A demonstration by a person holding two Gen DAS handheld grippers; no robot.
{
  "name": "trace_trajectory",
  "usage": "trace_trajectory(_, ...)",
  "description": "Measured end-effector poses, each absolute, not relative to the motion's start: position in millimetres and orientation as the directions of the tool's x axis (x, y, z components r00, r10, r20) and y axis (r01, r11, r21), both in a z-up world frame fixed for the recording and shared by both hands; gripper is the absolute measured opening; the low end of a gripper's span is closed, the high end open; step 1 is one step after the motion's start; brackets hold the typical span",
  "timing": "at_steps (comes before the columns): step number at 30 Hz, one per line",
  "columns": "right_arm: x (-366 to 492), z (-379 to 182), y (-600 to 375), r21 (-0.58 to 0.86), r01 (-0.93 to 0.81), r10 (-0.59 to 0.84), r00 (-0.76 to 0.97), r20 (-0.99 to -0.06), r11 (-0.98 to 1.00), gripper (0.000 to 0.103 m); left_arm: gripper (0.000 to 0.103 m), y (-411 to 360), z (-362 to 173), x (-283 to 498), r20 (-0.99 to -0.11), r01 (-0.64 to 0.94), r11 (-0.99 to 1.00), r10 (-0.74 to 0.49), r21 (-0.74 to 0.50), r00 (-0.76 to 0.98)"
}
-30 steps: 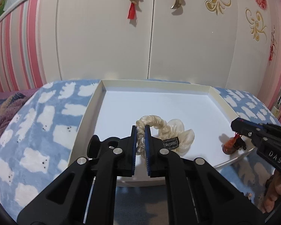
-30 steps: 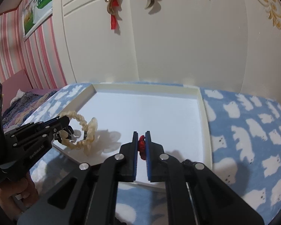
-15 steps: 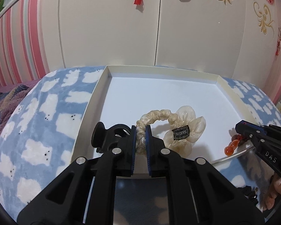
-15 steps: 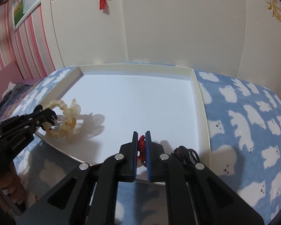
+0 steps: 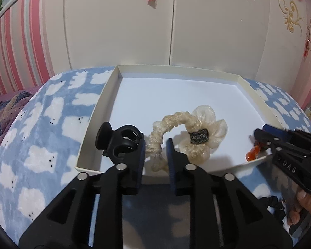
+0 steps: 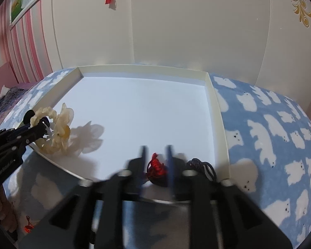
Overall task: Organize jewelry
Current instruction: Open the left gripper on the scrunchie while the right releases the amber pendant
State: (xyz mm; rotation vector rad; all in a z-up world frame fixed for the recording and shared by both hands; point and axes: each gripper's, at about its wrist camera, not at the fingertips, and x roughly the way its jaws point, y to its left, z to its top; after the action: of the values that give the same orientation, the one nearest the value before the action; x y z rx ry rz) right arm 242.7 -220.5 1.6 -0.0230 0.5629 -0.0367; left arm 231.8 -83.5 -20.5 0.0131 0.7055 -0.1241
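- The left wrist camera sits just behind the left claw [image 5: 155, 153], looking forward and down along its fingers, close over the near edge of the white tray [image 5: 176, 70].
- The right wrist camera looks the same way from behind the right claw [image 6: 156, 159].
- Both views share the tray, the cream scrunchie [image 5: 188, 132] and the cupboard doors [image 6: 197, 27] beyond; each shows the other claw at its side.

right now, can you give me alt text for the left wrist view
The left tool stands open around a cream fabric scrunchie lying in a shallow white tray on a blue cloud-print blanket; its jaws have just been opening. A black claw clip sits beside it, and the right tool reaches in near an orange bead.
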Motion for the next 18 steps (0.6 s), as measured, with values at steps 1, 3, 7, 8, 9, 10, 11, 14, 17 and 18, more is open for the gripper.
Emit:
trace_trajectory(1, 241, 3, -219, -0.037, 0.025, -0.041, 0.850, -0.525, 0.999, 0.044, 0.042, -84, -20, 231, -0.647, 0.114, 0.993, -0.104, -0.027, 0.756)
trace_trajectory(3, 239, 6, -218, -0.033, 0.026, -0.039, 0.858, -0.512, 0.999, 0.045, 0.054, -86, -20, 230, -0.641, 0.112, 0.993, -0.101, -0.024, 0.761)
trace_trajectory(7, 234, 10, -217, -0.036, 0.030, -0.044, 0.868, -0.494, 0.999, 0.052, 0.066, -90, -20, 227, -0.636, 0.123, 0.992, -0.099, -0.006, 0.765)
trace_trajectory(8, 232, 11, -217, -0.040, 0.031, -0.046, 0.871, -0.490, 0.999, 0.053, 0.068, -89, -19, 226, -0.631, 0.121, 0.993, -0.095, -0.001, 0.770)
trace_trajectory(9, 230, 14, -216, -0.043, 0.030, -0.047, 0.875, -0.481, 0.999, 0.057, 0.074, -90, -18, 223, -0.620, 0.112, 0.994, -0.081, 0.012, 0.780)
trace_trajectory(10, 227, 17, -216, -0.034, 0.019, -0.032, 0.882, -0.470, 0.999, 0.057, 0.081, -90, -17, 221, -0.615, 0.100, 0.995, -0.064, 0.025, 0.786)
trace_trajectory(11, 224, 20, -216, -0.021, 0.005, -0.014, 0.886, -0.463, 1.000, 0.057, 0.083, -91, -16, 220, -0.608, 0.084, 0.996, -0.041, 0.042, 0.793)
trace_trajectory(14, 215, 29, -217, -0.028, 0.004, -0.016, 0.900, -0.436, 1.000, 0.061, 0.086, -93, -11, 213, -0.573, 0.052, 0.995, 0.006, 0.084, 0.819)
trace_trajectory(17, 207, 36, -224, 0.003, 0.000, 0.001, 0.910, -0.414, 1.000, 0.065, 0.087, -96, -7, 205, -0.537, 0.037, 0.993, 0.027, 0.108, 0.843)
trace_trajectory(18, 204, 37, -227, 0.010, 0.004, 0.000, 0.913, -0.408, 1.000, 0.065, 0.088, -96, -5, 201, -0.515, 0.028, 0.993, 0.035, 0.113, 0.856)
